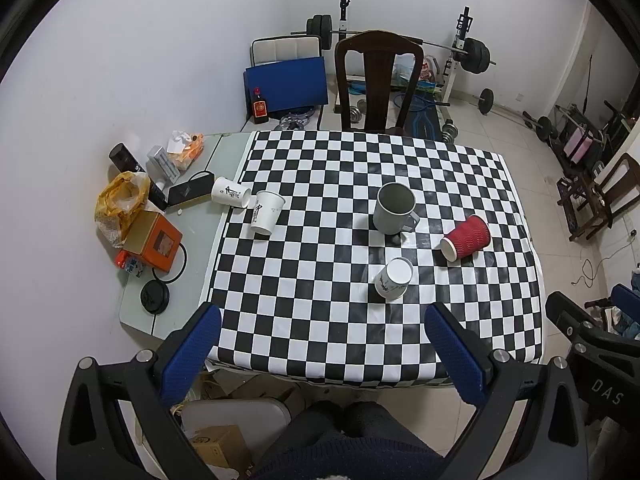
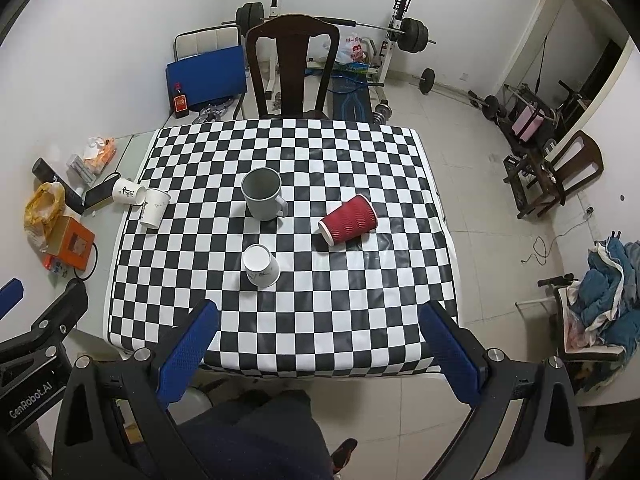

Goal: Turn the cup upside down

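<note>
A grey mug stands upright, mouth up, mid-table on the checkered cloth. A red ribbed paper cup lies on its side to its right. A white paper cup stands in front of the mug, flat white face up. Two more white paper cups sit at the cloth's left edge, one lying on its side. My left gripper and right gripper are both open and empty, held above the table's near edge.
Clutter lies on the grey table strip at left: an orange box, a yellow bag, a black lid. A dark wooden chair stands behind the table. Weight equipment lines the back wall. My knees are below.
</note>
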Motion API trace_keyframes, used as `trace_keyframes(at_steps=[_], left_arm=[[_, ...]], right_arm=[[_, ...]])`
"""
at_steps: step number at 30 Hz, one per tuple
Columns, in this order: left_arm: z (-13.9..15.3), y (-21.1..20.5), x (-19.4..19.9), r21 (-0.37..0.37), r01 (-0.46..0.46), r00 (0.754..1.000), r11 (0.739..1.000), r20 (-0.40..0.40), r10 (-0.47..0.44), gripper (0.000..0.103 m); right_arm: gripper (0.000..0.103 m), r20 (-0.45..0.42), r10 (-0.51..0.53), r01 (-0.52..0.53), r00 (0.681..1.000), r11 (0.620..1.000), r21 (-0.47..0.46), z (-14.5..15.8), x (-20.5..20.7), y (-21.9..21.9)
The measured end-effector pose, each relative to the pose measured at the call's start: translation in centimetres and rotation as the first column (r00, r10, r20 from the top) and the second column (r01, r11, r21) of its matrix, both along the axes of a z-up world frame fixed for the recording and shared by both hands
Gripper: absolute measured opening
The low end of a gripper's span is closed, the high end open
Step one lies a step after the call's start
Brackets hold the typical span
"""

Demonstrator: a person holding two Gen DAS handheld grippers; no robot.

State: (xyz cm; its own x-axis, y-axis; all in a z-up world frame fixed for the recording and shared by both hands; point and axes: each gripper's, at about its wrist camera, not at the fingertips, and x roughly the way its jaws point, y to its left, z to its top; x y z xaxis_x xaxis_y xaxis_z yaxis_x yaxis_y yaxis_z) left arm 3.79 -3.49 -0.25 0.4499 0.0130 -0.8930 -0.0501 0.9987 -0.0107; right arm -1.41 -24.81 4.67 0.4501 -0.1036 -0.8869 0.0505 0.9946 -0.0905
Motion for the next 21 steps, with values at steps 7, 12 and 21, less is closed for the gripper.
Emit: trace_keyframes(at_steps=[7,12,21], left_arm=[[-0.08,-0.23,-0.08,0.001,0.003,1.000,1.000,0.002,-0.003,0.103],[-0.09,-0.13,-0.10,0.001,0.001,1.000,1.000,0.003,-0.001,0.103],[-0.09,-0.01,-0.07,0.003,0.008,1.000,1.000,0.004,-0.008,0.103]], right_arm=[[0.102,-0.001,-0.003,0.003,1.000,1.000,0.001,0.03,-0.09,-0.08],[0.102,-0.003,-0.002,0.002,1.000,1.000,0.000,-0.02,0.02,-0.11],[0.102,-0.005,-0.003,0.003,1.000,1.000,0.000,-0.02,0.14,-0.09]])
